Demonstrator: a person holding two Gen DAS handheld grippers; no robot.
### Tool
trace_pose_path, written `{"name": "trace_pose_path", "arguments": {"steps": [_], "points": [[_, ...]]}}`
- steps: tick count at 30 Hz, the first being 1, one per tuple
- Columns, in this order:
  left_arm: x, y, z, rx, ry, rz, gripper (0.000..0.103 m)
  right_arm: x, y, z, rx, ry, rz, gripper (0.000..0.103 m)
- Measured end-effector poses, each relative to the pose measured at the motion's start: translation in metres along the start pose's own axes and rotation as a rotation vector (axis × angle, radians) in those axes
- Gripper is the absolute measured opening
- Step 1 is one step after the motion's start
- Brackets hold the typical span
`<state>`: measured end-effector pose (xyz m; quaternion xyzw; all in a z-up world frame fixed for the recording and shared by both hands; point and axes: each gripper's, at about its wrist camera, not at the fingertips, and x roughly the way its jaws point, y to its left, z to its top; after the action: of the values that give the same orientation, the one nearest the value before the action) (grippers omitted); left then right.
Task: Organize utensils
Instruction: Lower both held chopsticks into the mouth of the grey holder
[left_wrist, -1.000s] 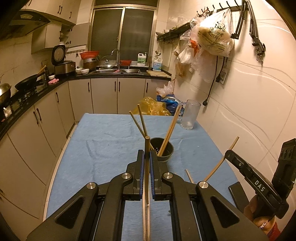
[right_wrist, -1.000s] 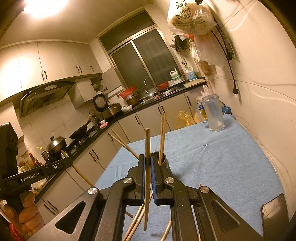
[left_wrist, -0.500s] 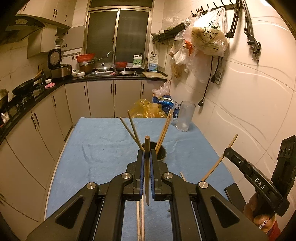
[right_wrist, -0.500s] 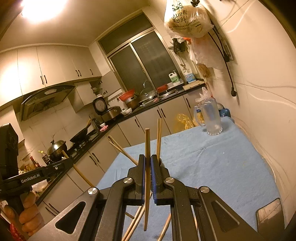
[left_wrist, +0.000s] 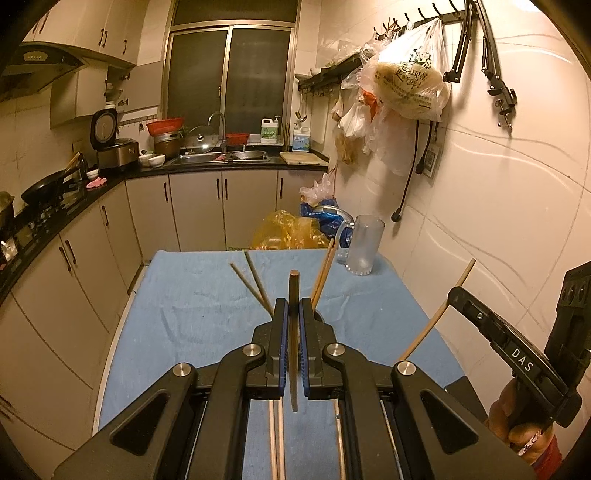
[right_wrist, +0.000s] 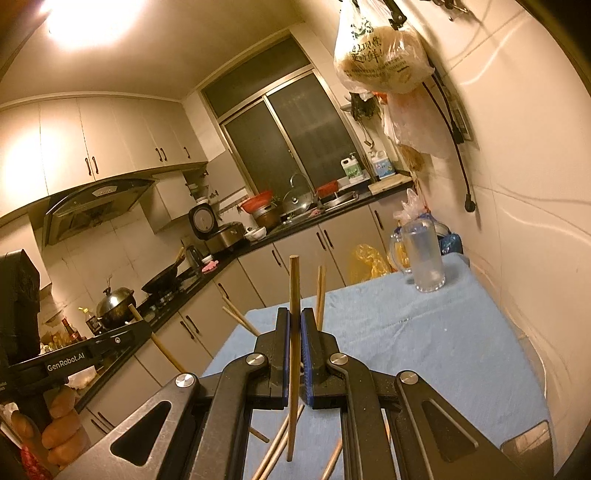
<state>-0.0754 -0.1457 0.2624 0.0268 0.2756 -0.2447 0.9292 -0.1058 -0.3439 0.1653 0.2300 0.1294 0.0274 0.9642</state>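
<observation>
My left gripper (left_wrist: 293, 306) is shut on a dark brown chopstick (left_wrist: 294, 288) that stands upright between its blue pads. Just beyond the jaws, several chopsticks (left_wrist: 325, 266) lean out of a dark holder cup (left_wrist: 320, 318), which is mostly hidden. My right gripper (right_wrist: 293, 317) is shut on a lighter wooden chopstick (right_wrist: 294, 284), also upright. In the left wrist view the right gripper (left_wrist: 453, 294) appears at the right edge with its chopstick (left_wrist: 436, 321) slanting through it. Loose chopsticks (right_wrist: 275, 448) lie on the blue cloth (left_wrist: 192, 314) below both grippers.
A clear glass mug (left_wrist: 360, 245) stands at the table's far right corner by the tiled wall. Yellow and blue plastic bags (left_wrist: 288, 229) sit behind the far edge. Kitchen cabinets run along the left, and a hand (right_wrist: 55, 435) holds the left gripper's handle.
Both grippers have risen with their chopsticks still clamped. In the left wrist view the holder cup has slid down behind the jaws, and the table has dropped lower in both views.
</observation>
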Motion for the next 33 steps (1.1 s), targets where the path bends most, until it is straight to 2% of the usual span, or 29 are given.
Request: {"name": "trace_pose_path", "arguments": {"steps": [13,21,27,33], "points": [[0.006,0.001,0.059,-0.008,-0.067,0.003,0.005,0.025,0.002,0.042,-0.001,-0.037,-0.018,0.006],[0.022,-0.005,0.091,-0.003,-0.103,-0.001,0.005,0.048,0.008,0.067,-0.021,-0.065,-0.03,0.006],[0.049,-0.003,0.1,-0.022,-0.092,-0.019,0.005,0.074,0.008,0.081,-0.033,-0.079,-0.056,0.006],[0.087,0.008,0.091,-0.052,-0.025,-0.027,0.005,0.108,0.0,0.074,-0.031,-0.026,-0.08,0.006]]}}
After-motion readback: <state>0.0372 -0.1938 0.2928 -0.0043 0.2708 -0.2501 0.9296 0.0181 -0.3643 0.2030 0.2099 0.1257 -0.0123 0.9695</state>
